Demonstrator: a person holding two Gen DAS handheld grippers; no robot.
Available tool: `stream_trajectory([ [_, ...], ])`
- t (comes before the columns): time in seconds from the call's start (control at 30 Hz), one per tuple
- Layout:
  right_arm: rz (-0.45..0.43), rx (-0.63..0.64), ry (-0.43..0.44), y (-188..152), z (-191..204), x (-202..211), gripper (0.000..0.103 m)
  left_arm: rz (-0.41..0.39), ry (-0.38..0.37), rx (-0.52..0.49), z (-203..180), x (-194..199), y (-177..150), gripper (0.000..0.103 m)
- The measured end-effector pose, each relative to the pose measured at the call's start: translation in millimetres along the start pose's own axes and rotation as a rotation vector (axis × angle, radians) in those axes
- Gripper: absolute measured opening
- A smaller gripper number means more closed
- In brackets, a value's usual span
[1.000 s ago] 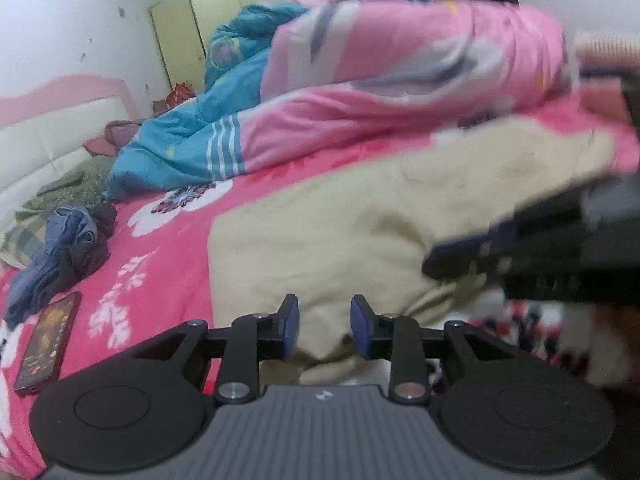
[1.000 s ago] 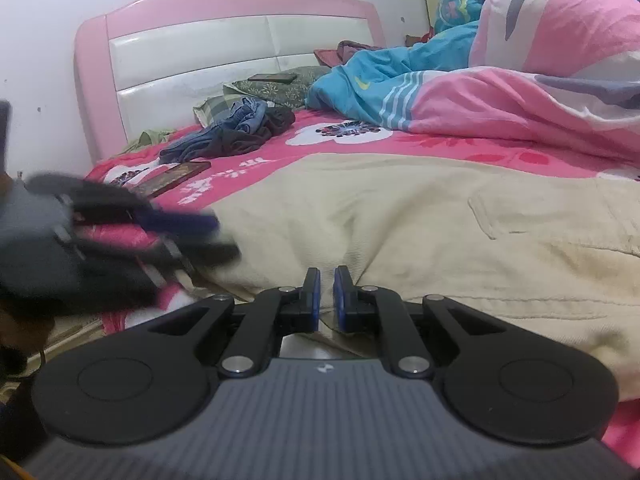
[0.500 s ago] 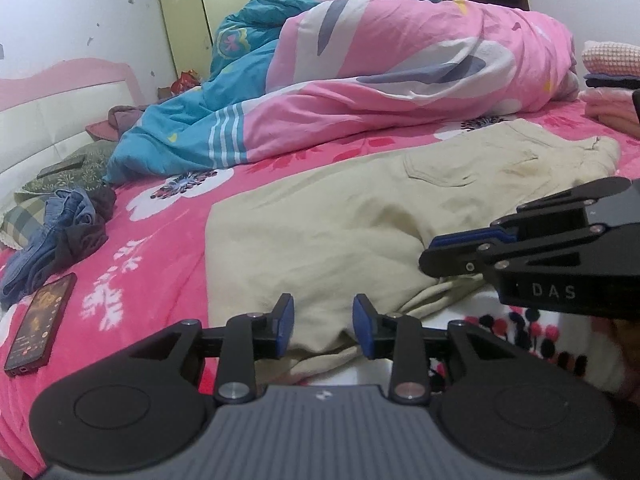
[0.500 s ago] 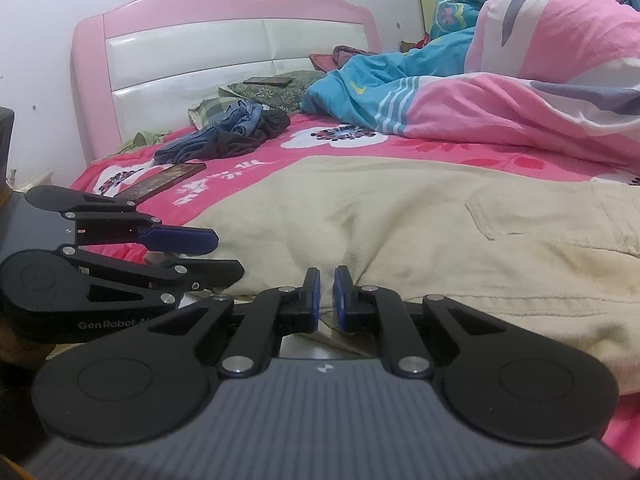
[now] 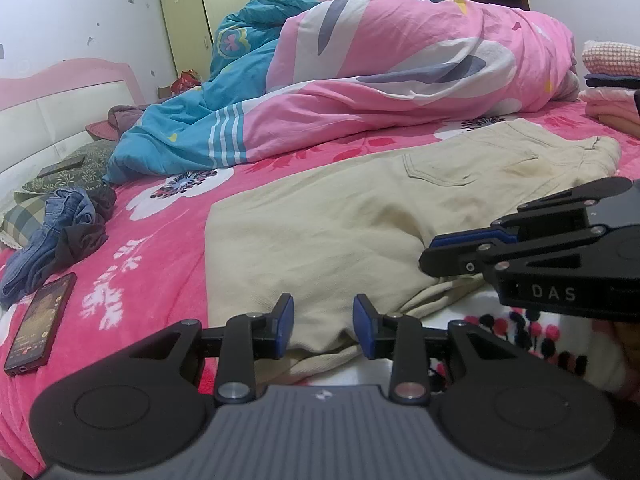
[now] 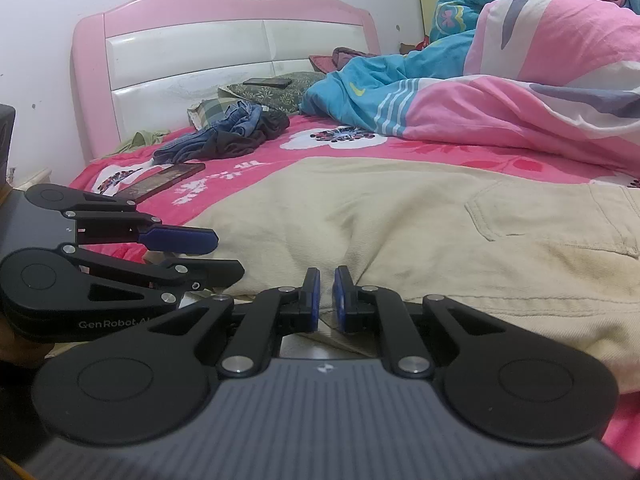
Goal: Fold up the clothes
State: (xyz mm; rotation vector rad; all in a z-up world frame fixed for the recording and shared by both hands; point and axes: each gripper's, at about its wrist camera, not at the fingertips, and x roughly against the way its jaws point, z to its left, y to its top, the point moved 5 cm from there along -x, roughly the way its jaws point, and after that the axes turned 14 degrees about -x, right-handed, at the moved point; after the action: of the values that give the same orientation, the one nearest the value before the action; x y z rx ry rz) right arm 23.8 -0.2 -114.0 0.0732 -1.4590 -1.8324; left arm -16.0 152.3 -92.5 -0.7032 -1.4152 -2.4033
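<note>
We are folding the tan pants (image 5: pixel 328 232), which are lying flat along the near edge of the bed (image 5: pixel 160 240). Our left gripper (image 5: pixel 323 326) is standing partly open around the near hem, not pinching it yet. Our right gripper (image 6: pixel 326 300) is closed almost tight at the same hem; whether cloth is pinched, we cannot tell. We think both are getting ready to lift that edge together.
</note>
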Motion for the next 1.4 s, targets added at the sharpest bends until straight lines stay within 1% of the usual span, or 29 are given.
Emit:
stream_trajectory([
  [1.4,-0.011,0.016,-0.006,-1.9,2.8,0.7,0.007,0.005,0.006,-0.007,-2.6,0.7,0.4,0.034],
])
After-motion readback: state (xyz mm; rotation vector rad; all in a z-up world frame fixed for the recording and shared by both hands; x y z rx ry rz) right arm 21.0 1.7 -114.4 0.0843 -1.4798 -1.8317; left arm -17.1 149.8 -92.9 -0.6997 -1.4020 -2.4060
